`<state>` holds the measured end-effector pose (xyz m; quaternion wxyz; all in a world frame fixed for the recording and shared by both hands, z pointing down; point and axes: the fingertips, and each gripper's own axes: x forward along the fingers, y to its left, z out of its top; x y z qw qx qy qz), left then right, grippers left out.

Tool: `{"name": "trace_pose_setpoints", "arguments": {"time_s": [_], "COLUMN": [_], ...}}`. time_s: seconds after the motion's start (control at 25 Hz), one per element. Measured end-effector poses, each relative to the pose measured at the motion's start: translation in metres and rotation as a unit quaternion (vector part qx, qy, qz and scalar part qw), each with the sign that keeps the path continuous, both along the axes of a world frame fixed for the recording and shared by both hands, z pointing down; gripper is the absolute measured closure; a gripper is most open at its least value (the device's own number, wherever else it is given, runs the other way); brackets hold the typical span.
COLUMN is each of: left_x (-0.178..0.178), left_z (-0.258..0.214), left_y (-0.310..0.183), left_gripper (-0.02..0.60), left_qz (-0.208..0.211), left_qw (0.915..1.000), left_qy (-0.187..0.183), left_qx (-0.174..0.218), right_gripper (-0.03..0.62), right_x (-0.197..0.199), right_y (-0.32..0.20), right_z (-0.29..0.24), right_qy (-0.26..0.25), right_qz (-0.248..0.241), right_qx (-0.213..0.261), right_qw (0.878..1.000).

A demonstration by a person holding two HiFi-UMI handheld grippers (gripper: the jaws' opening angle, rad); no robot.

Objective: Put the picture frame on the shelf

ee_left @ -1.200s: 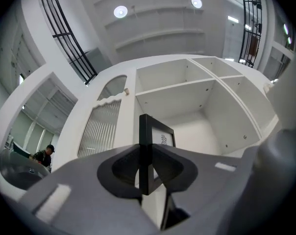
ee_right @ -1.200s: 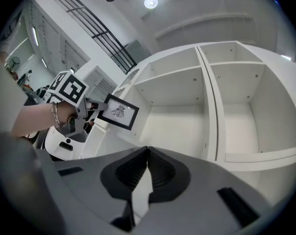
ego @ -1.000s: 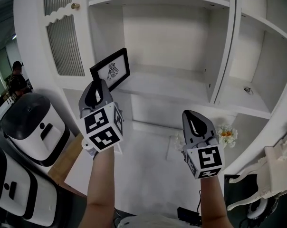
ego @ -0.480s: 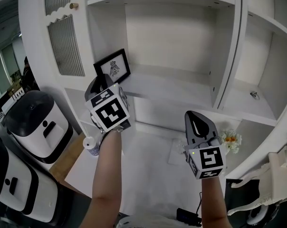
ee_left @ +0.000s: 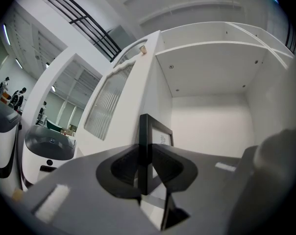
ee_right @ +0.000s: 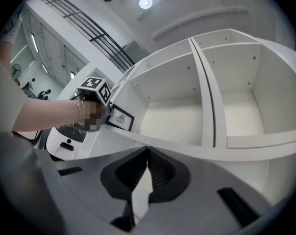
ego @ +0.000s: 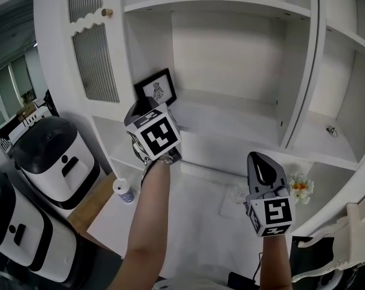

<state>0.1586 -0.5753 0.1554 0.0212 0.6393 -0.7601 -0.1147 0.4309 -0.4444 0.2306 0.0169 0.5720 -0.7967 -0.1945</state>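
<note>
Gripping the frame (ego: 158,89) by its edge, the left gripper (ego: 147,106) holds it upright between its jaws, over the left end of the shelf (ego: 231,116), close beside the side wall (ego: 148,47). Whether the frame's foot touches the shelf cannot be told. Well to its right and lower, the right gripper (ego: 262,161) hangs with jaws together, empty.

Left gripper (ego: 148,106) raised, clamping picture frame (ego: 158,89), right gripper (ego: 260,159) lower, closed
</note>
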Motion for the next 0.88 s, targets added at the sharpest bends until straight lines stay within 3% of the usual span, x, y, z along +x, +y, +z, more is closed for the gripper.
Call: {"name": "trace_pose_setpoints", "arguments": {"time_s": [0.2,0.4,0.68,0.88], "left_x": [0.005,0.015,0.026,0.019], "left_z": [-0.004,-0.012,-0.015,-0.006], "left_y": [0.002,0.012,0.031,0.046], "left_gripper": [0.484,0.344,0.331,0.331], "left_qz": [0.015,0.027,0.053,0.084], "left_qw": [0.9998,0.9989,0.9946,0.9913], "left_qy": [0.010,-0.024,-0.081,-0.092], "left_qx": [0.011,0.028,0.036,0.041], "right_gripper": [0.585,0.585,0.585,0.585], "right_x": [0.008,0.013,0.015,0.007], "right_y": [0.003,0.008,0.015,0.024], "right_z": [-0.003,-0.005,-0.008,-0.012], "right_qy": [-0.003,-0.010,-0.019,-0.013], "right_qz": [0.015,0.020,0.019,0.025], "right_qx": [0.004,0.008,0.012,0.017], "right_qw": [1.000,1.000,1.000,0.999]}}
